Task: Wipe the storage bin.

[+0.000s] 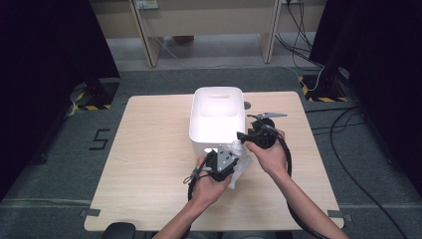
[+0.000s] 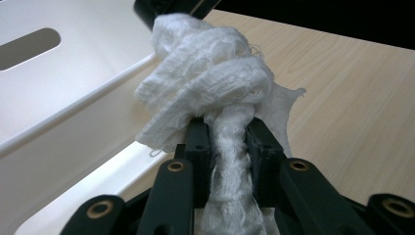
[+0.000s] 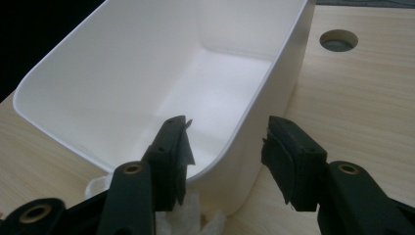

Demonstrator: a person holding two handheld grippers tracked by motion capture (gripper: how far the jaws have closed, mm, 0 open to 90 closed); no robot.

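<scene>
A knotted white cloth (image 2: 210,83) is clamped between the jaws of my left gripper (image 2: 227,132), the knot bulging just past the tips. From above, the left gripper (image 1: 233,150) holds the cloth (image 1: 240,168) at the near right corner of a white plastic bin (image 1: 209,142). My right gripper (image 1: 242,135) hovers at that same corner, pointing left. Its jaws (image 3: 227,147) stand apart with nothing pressed between them, and the bin's rim (image 3: 293,39) and hollow inside lie beyond. A bit of the cloth (image 3: 191,215) shows below its left jaw.
The bin stands in the middle of a light wooden table (image 1: 149,149). A round cable hole (image 1: 247,105) sits in the tabletop right of the bin. A grey plate (image 1: 271,115) juts from the right gripper. Floor and cables surround the table.
</scene>
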